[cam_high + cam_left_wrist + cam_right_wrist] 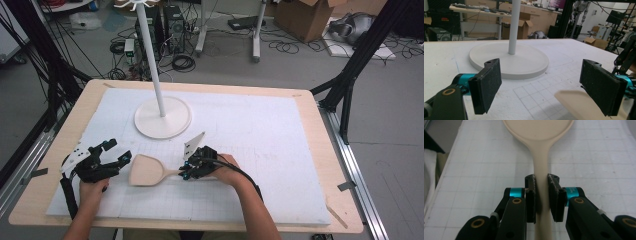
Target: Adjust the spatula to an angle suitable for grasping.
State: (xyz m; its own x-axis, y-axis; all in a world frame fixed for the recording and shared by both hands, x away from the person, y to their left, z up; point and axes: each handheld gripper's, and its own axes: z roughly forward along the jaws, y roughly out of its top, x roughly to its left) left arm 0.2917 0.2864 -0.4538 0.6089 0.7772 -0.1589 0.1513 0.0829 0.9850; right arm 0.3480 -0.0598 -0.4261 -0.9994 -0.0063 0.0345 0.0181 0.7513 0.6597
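Note:
A pale wooden spatula lies on the white gridded mat, blade to the left, handle to the right. My right gripper is shut on its handle; in the right gripper view both pads press the handle and the blade lies ahead. My left gripper stands open just left of the blade, its jaws wide apart. In the left gripper view the blade's edge lies low between the pads, close to the right pad and apart from the left one.
A white stand with a round base and a tall pole rises on the mat behind the grippers. The mat rests on a wooden tabletop. Cables and cardboard boxes lie on the floor beyond.

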